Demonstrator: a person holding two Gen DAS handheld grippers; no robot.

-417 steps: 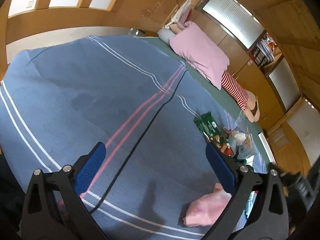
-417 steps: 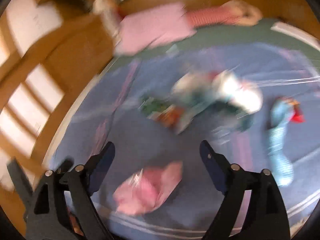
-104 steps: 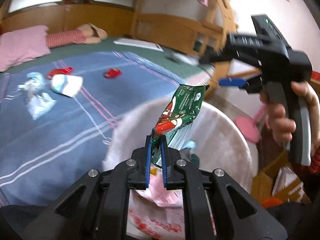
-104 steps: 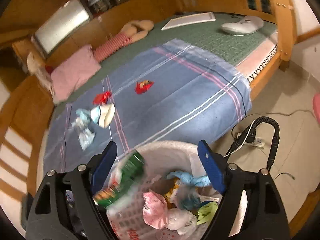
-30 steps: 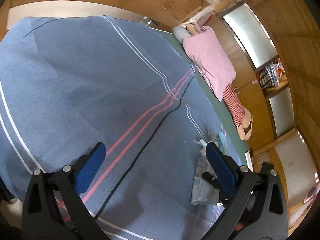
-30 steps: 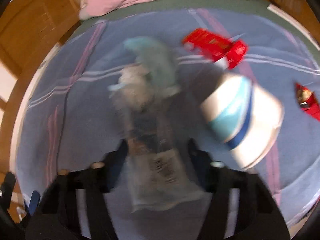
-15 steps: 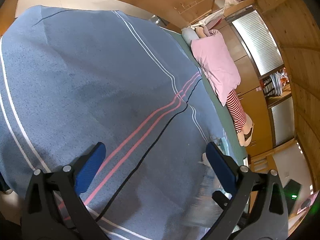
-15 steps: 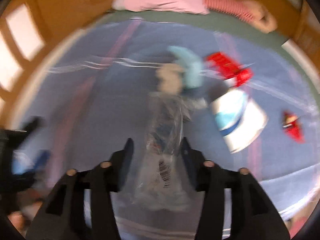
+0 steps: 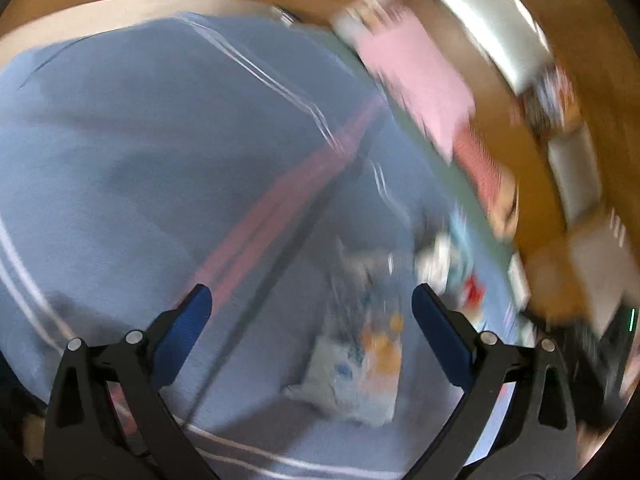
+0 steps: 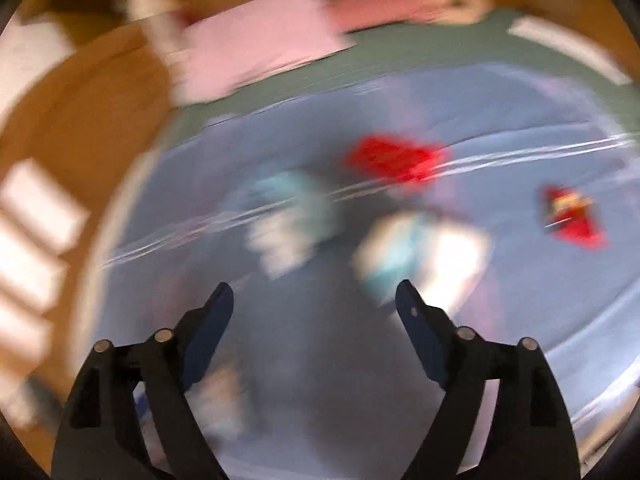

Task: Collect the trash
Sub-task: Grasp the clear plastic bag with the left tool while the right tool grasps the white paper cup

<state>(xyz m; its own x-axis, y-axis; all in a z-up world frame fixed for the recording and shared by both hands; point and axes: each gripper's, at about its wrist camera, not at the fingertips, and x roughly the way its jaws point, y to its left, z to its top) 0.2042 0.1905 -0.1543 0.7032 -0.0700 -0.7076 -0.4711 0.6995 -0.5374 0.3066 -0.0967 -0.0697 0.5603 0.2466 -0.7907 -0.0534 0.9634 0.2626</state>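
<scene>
Both views are motion-blurred. In the left wrist view my left gripper (image 9: 310,300) is open above the blue striped blanket (image 9: 140,160). A clear plastic wrapper (image 9: 360,360) lies flat on the blanket just ahead, between the finger lines and untouched. In the right wrist view my right gripper (image 10: 314,294) has its jaws opening, with nothing between them. Beyond it lie a teal-and-white crumpled wrapper (image 10: 288,216), a white-and-blue paper cup (image 10: 420,252), a red wrapper (image 10: 396,156) and a small red wrapper (image 10: 572,216). A pale blur (image 10: 220,400) shows under one finger; I cannot tell what it is.
A pink pillow (image 10: 260,52) and a striped stuffed toy (image 10: 400,4) lie on the green mat (image 10: 400,64) at the far side. Wooden bed rails and cabinets (image 9: 540,208) ring the bed. A dark device with a green light (image 9: 630,320) sits at the right edge of the left wrist view.
The right gripper's jaws have spread and the clear wrapper that was between them is gone from them; its view has pulled back. The left view has swung, bringing the clear wrapper ahead of it.
</scene>
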